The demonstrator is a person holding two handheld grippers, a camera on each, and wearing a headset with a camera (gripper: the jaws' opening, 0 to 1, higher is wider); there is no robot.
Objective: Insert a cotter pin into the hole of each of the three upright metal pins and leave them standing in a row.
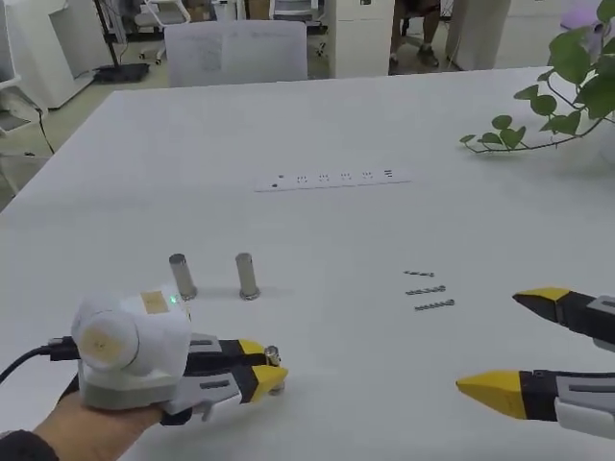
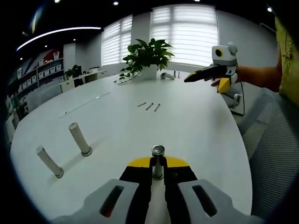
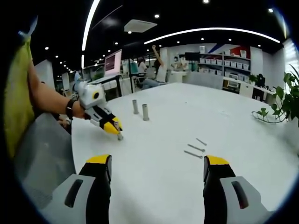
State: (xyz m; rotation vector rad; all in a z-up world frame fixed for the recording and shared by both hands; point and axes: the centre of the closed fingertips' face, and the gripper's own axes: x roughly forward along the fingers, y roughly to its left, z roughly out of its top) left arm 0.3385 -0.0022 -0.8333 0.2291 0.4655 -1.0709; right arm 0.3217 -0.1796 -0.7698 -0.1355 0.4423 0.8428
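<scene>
Finding: the three cotter pins (image 1: 426, 290) lie flat on the table (image 1: 384, 125), side by side and close together. In the head view their long axes run roughly left to right. They sit just ahead of the right gripper (image 1: 492, 343) and slightly to its left. In the right gripper view they fall inside the gap between that gripper's two yellow tips, further out on the table. The right gripper's jaws stand wide apart with nothing between them. It is clearly the nearer gripper to the cotter pins, so I judge the pick-up falls to it.

The left gripper (image 1: 261, 367) has its jaws closed on one metal pin (image 2: 158, 158), which stands upright between the tips with its round top towards the camera. I cannot tell whether its foot touches the table, and its cross-hole is too small to make out. The two other metal pins (image 1: 213, 277) stand upright beside each other just beyond the left gripper, well apart from the cotter pins.

The surface is white, smooth and matte (small flat parts on it may slide when nudged). A power strip (image 1: 332, 179) is set into the middle of the table, and a plant (image 1: 567, 86) trails over the far right corner. The room is an office with chairs and shelving beyond the table.
</scene>
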